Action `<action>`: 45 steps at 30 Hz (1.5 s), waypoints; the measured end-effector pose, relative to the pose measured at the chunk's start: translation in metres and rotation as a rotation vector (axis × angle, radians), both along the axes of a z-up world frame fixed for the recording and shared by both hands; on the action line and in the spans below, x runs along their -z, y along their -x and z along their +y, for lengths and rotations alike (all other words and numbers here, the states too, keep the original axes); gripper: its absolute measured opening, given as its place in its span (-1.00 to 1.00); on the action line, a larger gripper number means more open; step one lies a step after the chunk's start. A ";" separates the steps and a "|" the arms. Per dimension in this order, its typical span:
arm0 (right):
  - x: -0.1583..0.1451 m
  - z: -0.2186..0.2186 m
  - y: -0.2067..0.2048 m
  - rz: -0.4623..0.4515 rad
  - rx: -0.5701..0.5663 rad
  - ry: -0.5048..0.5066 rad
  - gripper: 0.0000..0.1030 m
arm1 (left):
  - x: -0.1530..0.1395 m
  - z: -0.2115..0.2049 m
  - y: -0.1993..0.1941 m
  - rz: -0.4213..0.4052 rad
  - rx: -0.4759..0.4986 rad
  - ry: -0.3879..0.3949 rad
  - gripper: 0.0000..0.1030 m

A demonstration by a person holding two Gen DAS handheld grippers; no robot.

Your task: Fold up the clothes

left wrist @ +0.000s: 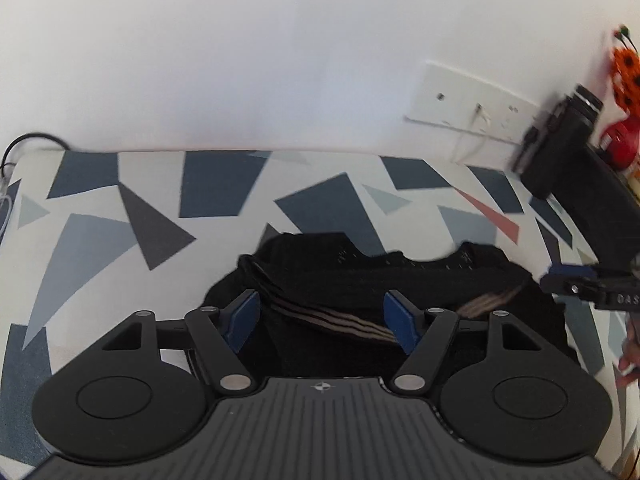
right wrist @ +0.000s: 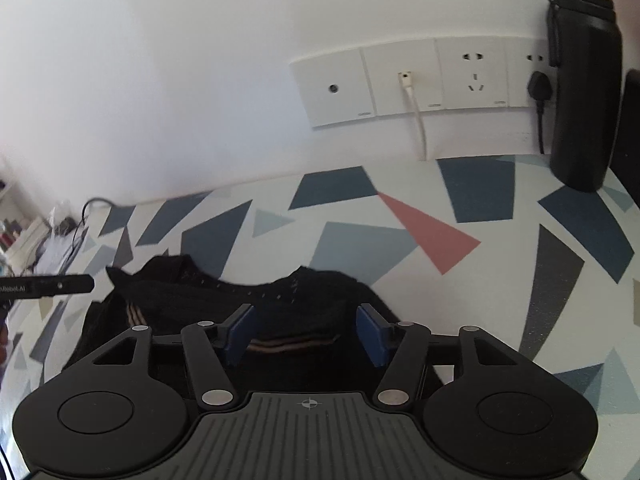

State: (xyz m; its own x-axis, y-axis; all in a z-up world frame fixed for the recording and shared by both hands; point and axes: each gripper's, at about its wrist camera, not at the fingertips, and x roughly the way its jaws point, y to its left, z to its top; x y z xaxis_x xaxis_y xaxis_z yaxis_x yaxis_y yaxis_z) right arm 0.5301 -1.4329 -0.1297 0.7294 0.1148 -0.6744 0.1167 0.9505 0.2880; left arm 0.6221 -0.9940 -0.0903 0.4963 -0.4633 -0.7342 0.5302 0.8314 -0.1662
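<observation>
1. Black knit fabric with tan stripes, the garment [left wrist: 360,280] lies bunched on the bench [left wrist: 160,208], at its near side and well short of the far wall.
2. Left hand-held gripper [left wrist: 322,322]: its blue pads [left wrist: 242,320] stand spread, one on either side of the striped part of the garment, and neither presses the cloth.
3. Right hand-held gripper [right wrist: 306,334]: its pads [right wrist: 370,332] are likewise parted over the garment's near edge, with the striped band showing in the gap; nothing is pinched.
4. In the left wrist view the right hand-held gripper shows at the right edge, just beside the garment's right end, with part of a hand [left wrist: 630,354] below it.
5. The bench cover is white with grey, blue and one pink triangle [right wrist: 428,232].
6. A black bottle [right wrist: 584,88] stands at the far right of the bench, against the wall.
7. White wall sockets [right wrist: 404,80] sit above the far edge, with a white cable [right wrist: 418,120] and a black plug [right wrist: 540,88] in them.
</observation>
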 end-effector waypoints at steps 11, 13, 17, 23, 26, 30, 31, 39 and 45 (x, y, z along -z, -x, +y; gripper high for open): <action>0.027 0.044 -0.041 0.080 -0.060 0.153 0.04 | 0.043 -0.056 -0.010 -0.016 0.161 -0.182 0.36; 0.028 0.049 -0.042 0.092 -0.075 0.180 0.06 | 0.046 -0.057 -0.009 -0.019 0.175 -0.197 0.37; 0.030 0.050 -0.043 0.127 -0.081 0.207 0.19 | 0.051 -0.059 -0.016 -0.006 0.158 -0.203 0.47; 0.036 0.050 -0.049 0.148 -0.056 0.253 0.27 | 0.054 -0.066 -0.022 -0.011 0.117 -0.218 0.58; 0.038 0.048 -0.053 0.146 -0.037 0.261 0.28 | 0.055 -0.067 -0.026 -0.011 0.090 -0.216 0.61; 0.040 0.039 -0.060 0.150 0.002 0.234 0.28 | 0.055 -0.059 -0.039 0.005 0.022 -0.153 0.61; 0.041 0.037 -0.062 0.148 0.016 0.226 0.28 | 0.055 -0.057 -0.044 0.010 -0.008 -0.144 0.61; 0.031 -0.001 -0.071 0.062 0.243 0.107 0.28 | 0.038 -0.047 -0.066 -0.058 -0.155 -0.157 0.61; 0.023 -0.005 -0.063 0.055 0.218 0.095 0.33 | 0.034 -0.048 -0.062 -0.013 -0.133 -0.163 0.61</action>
